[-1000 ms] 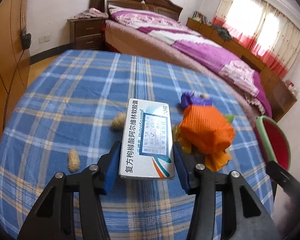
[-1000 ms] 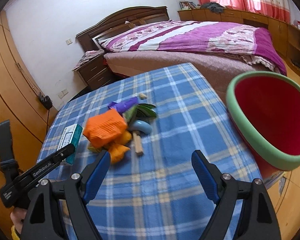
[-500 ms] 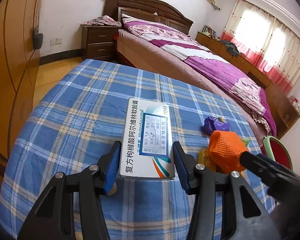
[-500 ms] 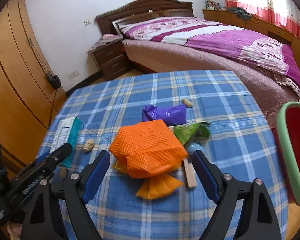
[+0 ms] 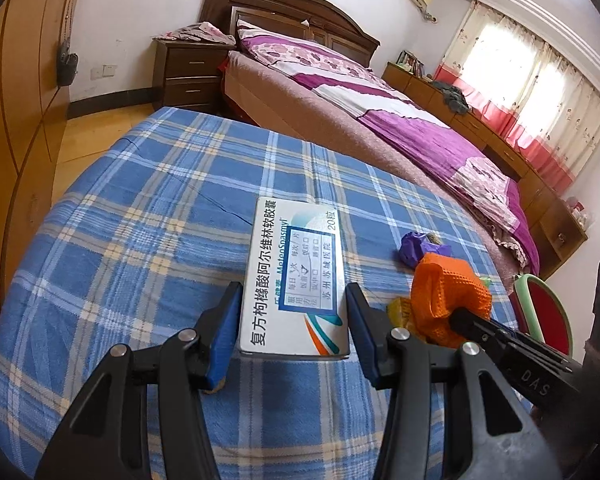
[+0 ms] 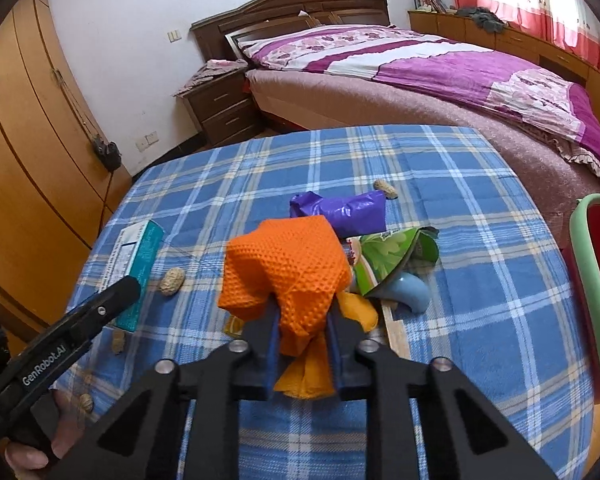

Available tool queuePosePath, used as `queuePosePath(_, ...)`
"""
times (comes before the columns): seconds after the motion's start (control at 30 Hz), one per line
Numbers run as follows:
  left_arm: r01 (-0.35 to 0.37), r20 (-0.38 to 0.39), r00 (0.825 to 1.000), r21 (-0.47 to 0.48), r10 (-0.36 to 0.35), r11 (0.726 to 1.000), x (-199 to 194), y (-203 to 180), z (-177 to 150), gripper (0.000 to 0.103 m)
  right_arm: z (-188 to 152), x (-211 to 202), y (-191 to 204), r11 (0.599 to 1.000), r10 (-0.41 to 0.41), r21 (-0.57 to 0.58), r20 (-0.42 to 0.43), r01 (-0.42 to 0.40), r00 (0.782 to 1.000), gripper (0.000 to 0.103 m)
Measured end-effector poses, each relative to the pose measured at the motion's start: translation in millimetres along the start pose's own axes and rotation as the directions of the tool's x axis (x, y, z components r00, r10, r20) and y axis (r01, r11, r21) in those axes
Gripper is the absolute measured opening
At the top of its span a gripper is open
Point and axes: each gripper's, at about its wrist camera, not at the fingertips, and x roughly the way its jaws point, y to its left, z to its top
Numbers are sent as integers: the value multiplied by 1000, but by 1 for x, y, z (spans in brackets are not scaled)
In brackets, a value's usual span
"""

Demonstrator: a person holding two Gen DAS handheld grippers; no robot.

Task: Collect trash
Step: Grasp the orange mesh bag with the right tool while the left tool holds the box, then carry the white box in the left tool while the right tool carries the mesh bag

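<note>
Blue-plaid cloth covers the table [image 6: 480,240] where I work, the purple-quilted bed [image 6: 440,72] behind it and the red bin with a green rim [image 6: 592,300] at its right edge. Half a second ago my right gripper [image 6: 302,344] stood wide with the orange mesh cloth [image 6: 288,264] loose between its fingers; now the jaws are closing and the blue pads pinch the cloth's lower folds. My left gripper [image 5: 292,332] has not changed its hold: it clasps the white medicine box [image 5: 296,280] as before, raised over the table's left side. Beside the orange cloth lie a purple wrapper [image 6: 340,210], a green snack packet [image 6: 392,256], a pale blue piece [image 6: 410,294] and a wooden stick [image 6: 394,330], all touching or overlapping. Peanuts rest apart: one [image 6: 385,189] beyond the purple wrapper, another [image 6: 172,280] left of the cloth
</note>
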Motion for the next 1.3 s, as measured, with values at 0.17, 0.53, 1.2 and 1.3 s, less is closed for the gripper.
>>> queuePosePath(0.17, -10, 8, 1000, 1, 10, 1000, -9, -5, -1, 52, -5, -17, 0, 999, 43, 5, 34, -43, 998, 17)
queuePosePath(0.53, -11, 27, 1000, -1, 11, 1000, -35, -20, -5, 52, -19, -63, -11, 993, 106, 35, 99, -110, 989, 17)
queuePosePath(1.2, 69, 19, 997, 45, -70, 997, -71, -72, -19, 52, -42, -138, -67, 977, 114, 156, 209, -148, 971, 17)
queuePosePath(1.3, 96, 12, 995, 42, -96, 995, -75, -80, -21, 52, -44, -148, -75, 970, 111, 186, 226, -154, 968, 17)
